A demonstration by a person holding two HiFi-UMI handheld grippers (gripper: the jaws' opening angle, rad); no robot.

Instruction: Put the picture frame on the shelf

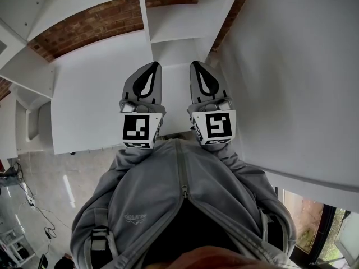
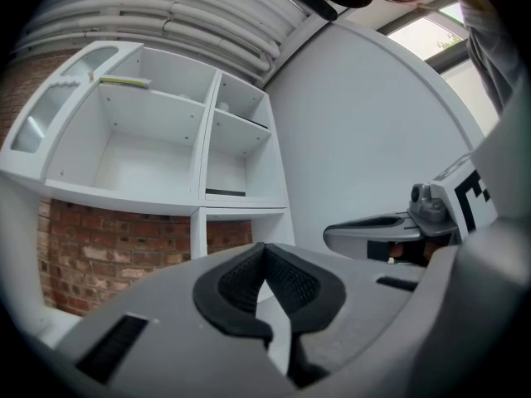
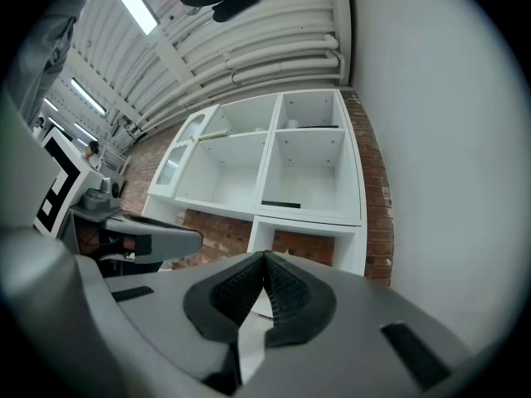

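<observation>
No picture frame is plainly in view. My left gripper [image 1: 151,67] [image 2: 265,248] and right gripper [image 1: 198,65] [image 3: 265,256] are held side by side close to the person's chest, over a white tabletop [image 1: 90,97]. Both are shut with nothing between their pads. They point toward a white shelf unit [image 1: 178,29] [image 2: 158,152] [image 3: 274,164] with open compartments in front of a brick wall. A thin dark flat object [image 2: 226,192] [image 3: 280,204] lies on the floor of a lower compartment; I cannot tell what it is. Each gripper also shows at the edge of the other's view.
A tall white panel [image 1: 291,66] stands close on the right. A pale yellow-green strip [image 2: 124,80] [image 3: 211,136] lies on an upper shelf. Brick wall [image 1: 90,24] shows behind the shelves. Cables [image 1: 25,198] trail on the grey floor at lower left.
</observation>
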